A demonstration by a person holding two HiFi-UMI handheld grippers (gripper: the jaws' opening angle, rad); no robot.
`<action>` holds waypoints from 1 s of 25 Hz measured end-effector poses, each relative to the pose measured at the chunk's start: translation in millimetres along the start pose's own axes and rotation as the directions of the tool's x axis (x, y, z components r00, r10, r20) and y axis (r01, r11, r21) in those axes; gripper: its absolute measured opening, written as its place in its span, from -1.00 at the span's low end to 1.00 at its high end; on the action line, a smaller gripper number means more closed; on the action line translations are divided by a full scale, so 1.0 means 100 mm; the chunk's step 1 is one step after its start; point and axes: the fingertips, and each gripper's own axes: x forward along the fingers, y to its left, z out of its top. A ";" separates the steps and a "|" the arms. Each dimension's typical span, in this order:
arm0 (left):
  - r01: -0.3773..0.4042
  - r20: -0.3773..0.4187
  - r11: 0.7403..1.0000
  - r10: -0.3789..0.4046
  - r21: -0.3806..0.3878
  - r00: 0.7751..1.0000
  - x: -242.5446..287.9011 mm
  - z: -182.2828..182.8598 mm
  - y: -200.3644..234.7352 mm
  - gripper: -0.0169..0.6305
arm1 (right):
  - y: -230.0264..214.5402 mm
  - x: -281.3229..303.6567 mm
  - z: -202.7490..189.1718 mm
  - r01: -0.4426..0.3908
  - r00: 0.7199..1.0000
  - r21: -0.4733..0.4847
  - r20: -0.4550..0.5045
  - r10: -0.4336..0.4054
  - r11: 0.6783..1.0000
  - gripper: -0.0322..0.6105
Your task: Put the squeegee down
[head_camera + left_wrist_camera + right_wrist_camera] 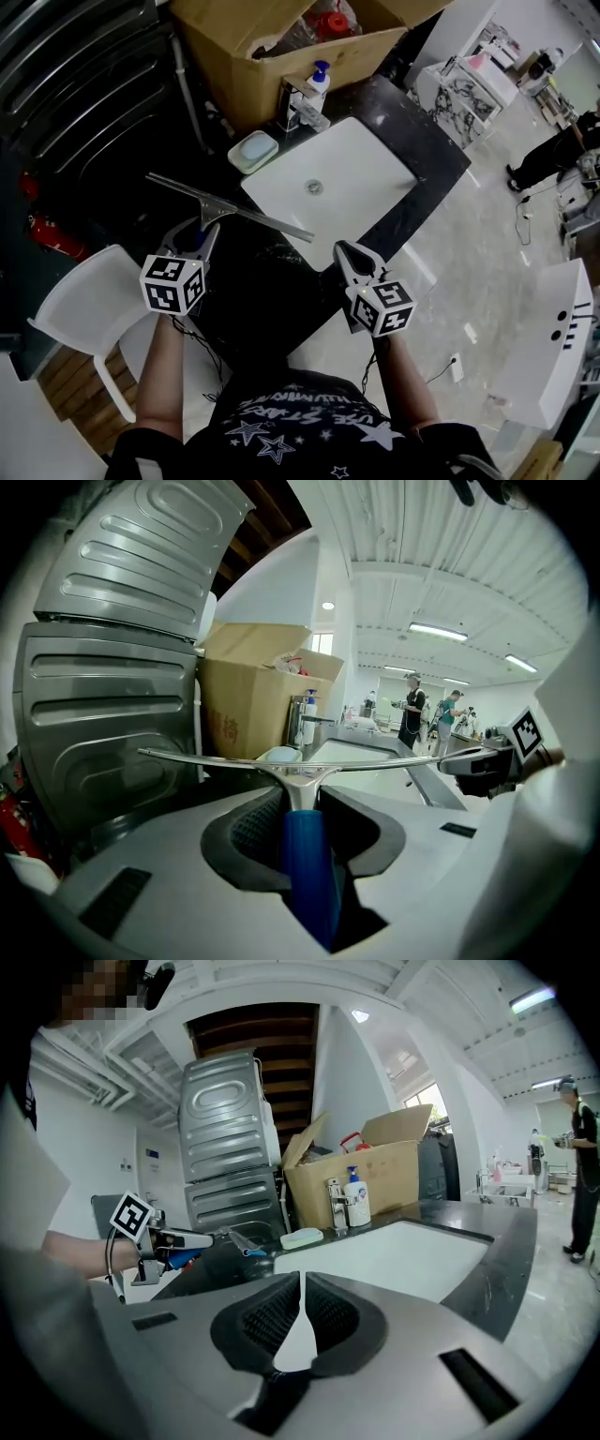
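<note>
Pinching the squeegee (pixel 230 208) by its blue handle over the counter (pixel 267 277) beside the sink (pixel 370 155), left gripper (pixel 202 236) carries something likely light, stiff and blade-heavy; right gripper (pixel 349 255) jaws pressed together, empty.

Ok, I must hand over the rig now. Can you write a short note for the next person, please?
Left tongs: shut on the squeegee by its blue handle; blade about level, held in the air by the front of the white sink.
Right tongs: shut, empty.
Done: nothing set down yet.
Left: lay the squeegee down, perhaps on the dark counter, then open the left tongs.
</note>
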 end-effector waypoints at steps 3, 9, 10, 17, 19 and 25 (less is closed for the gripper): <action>0.010 -0.028 1.000 -0.010 -0.005 1.000 0.18 -0.05 0.06 -0.52 | -0.06 0.09 -0.02 0.011 1.000 0.011 -0.009 -0.011 1.000 -0.74; 0.028 -0.082 0.999 -0.030 -0.022 0.996 0.42 -0.22 0.16 -0.52 | -0.13 0.20 -0.04 0.027 0.999 0.021 -0.021 -0.027 0.999 -0.74; 0.030 -0.089 0.999 -0.032 -0.024 0.996 0.44 -0.24 0.17 -0.52 | -0.14 0.21 -0.04 0.031 0.999 0.022 -0.022 -0.031 0.999 -0.74; 0.043 -0.165 0.999 -0.048 -0.033 0.985 0.60 -0.39 0.20 -0.52 | -0.21 0.22 -0.05 0.053 0.998 0.042 -0.021 -0.052 0.998 -0.74; 0.043 -0.180 0.999 -0.048 -0.030 0.983 0.63 -0.40 0.20 -0.52 | -0.24 0.23 -0.06 0.056 0.998 0.046 -0.021 -0.055 0.997 -0.74; 0.024 -0.231 1.000 -0.027 -0.014 0.973 0.66 -0.43 0.19 -0.52 | -0.28 0.23 -0.03 0.060 0.998 0.055 -0.019 -0.059 0.997 -0.74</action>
